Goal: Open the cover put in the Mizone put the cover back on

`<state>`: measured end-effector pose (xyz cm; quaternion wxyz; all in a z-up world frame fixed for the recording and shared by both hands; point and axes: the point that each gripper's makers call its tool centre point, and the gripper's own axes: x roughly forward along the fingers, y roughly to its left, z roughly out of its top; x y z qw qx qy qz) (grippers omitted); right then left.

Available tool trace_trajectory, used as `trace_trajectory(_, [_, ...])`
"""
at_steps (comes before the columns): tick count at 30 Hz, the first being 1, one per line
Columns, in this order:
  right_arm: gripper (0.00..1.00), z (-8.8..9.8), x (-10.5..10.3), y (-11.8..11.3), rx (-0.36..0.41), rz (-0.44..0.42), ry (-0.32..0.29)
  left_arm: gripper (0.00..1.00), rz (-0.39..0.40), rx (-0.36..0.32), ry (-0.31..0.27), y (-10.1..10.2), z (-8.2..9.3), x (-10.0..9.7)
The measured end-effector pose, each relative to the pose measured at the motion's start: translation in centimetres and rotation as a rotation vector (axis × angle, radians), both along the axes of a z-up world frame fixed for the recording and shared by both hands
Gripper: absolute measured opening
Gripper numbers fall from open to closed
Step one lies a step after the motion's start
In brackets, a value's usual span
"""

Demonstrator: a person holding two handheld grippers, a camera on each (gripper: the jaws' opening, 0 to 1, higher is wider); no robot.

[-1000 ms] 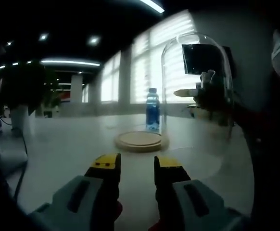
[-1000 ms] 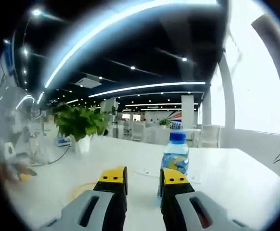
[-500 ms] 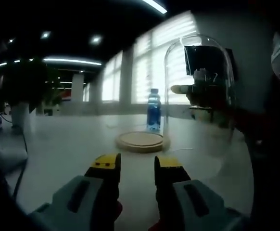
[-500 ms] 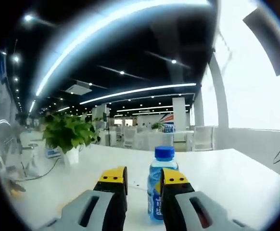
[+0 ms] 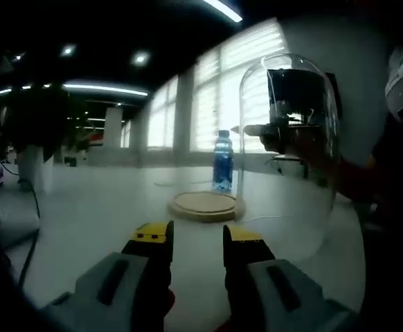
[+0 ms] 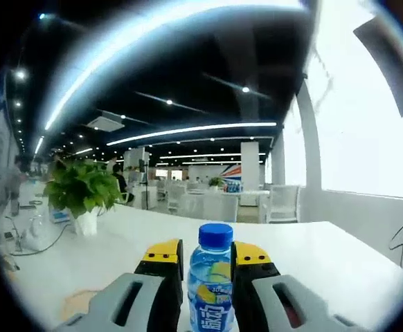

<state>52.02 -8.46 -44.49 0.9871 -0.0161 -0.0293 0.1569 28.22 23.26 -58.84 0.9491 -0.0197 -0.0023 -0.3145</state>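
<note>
White table (image 5: 91,207), big, runs far back into the office. Glass cover (image 5: 288,138), a tall clear dome, is off its base and stands on the table to the right of the wooden base (image 5: 206,205), just beside it. The base is bare.

Mizone bottle (image 6: 210,287) stands upright on the table beyond the base in the left gripper view, long axis vertical, blue cap up, label toward the right gripper's camera.

Right gripper (image 6: 199,254): jaws fairly narrow, bottle sits between them, cap level with the yellow tips; can't tell if the pads touch it yet. In the left gripper view it shows through the dome, reaching toward the bottle.

Left gripper (image 5: 198,235): jaws narrowly apart, holding nothing, near side of the base.

Step looks like grabbing the bottle. Best to close on the body below the cap, squarely, keep it vertical, lift before moving to the base so it doesn't tip or knock the dome.
</note>
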Motion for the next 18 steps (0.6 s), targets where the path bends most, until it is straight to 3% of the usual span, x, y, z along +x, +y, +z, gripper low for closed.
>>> trace_trajectory(10, [0.20, -0.3, 2.2, 0.2, -0.035, -0.046, -0.002, 0.23, 0.011, 0.005, 0.007, 0.0, -0.1, 0.2])
trace_trajectory(18, [0.22, -0.4, 4.4, -0.7, -0.006, -0.065, 0.009, 0.23, 0.007, 0.015, 0.011, -0.1, -0.3, 0.2])
